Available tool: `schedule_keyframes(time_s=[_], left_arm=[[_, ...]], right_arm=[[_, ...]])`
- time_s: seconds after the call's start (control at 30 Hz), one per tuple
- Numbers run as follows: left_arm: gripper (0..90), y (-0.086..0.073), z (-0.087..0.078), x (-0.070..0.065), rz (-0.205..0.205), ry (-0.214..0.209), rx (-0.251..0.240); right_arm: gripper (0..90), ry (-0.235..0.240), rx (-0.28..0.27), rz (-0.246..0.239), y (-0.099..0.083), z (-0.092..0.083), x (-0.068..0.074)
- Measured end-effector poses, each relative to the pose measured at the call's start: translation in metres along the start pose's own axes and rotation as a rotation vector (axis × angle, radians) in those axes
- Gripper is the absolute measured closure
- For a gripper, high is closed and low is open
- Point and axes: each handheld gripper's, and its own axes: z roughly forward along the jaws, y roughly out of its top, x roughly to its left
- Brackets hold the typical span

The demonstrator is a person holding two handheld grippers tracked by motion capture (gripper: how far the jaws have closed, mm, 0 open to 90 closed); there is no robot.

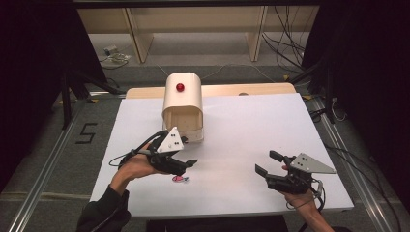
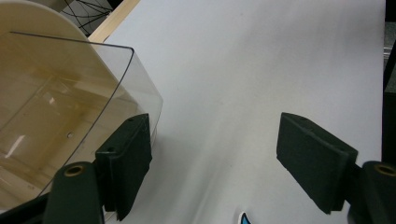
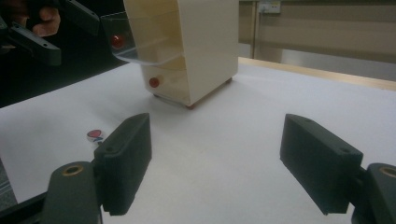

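High view: the white table [image 1: 251,125] is lying under both hands, with its near edge running along the bottom and its far edge meeting a wooden strip. The cream box [image 1: 183,104] is standing at the far left-centre of the sheet, leaving wide bare surface to its right and in front of it. A red knob [image 1: 180,87] is sitting on the rounded top of the box, and the open front is facing the person. The left gripper [image 1: 189,163] is hovering just in front of the box, released, with nothing between its jaws. A small red and blue sticker [image 1: 180,179] is lying on the sheet just below that gripper. The right gripper [image 1: 263,164] is resting well apart to the right, near the near edge, with jaws spread and holding nothing.

Left gripper view: the two black jaws are standing wide, with bare table [image 2: 243,70] between them. The clear curved flap [image 2: 70,107] of the box is lying just beside the left jaw; whether they are touching cannot be told. The wooden edge strip is showing at the top left.

Right gripper view: the jaws are standing apart over open table [image 3: 243,140]. The cream box [image 3: 201,46] is standing ahead, well clear of the jaws, with its clear flap [image 3: 135,42] raised at the front and a red knob [image 3: 153,82] low on its front. The sticker [image 3: 95,135] is lying to the left of the left jaw.
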Motion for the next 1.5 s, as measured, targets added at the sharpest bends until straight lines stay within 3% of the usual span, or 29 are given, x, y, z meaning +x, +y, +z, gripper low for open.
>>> schedule_keyframes(time_s=[1.07, 1.5], left_arm=[[22.9, -0.015, 0.018, -0.004, -0.008, -0.115, 0.133], [22.1, -0.023, 0.028, -0.004, -0.018, -0.137, 0.182]], right_arm=[[25.8, 0.002, 0.002, 0.000, 0.000, 0.000, 0.001], [25.8, 0.003, 0.001, 0.002, 0.000, 0.000, 0.000]])
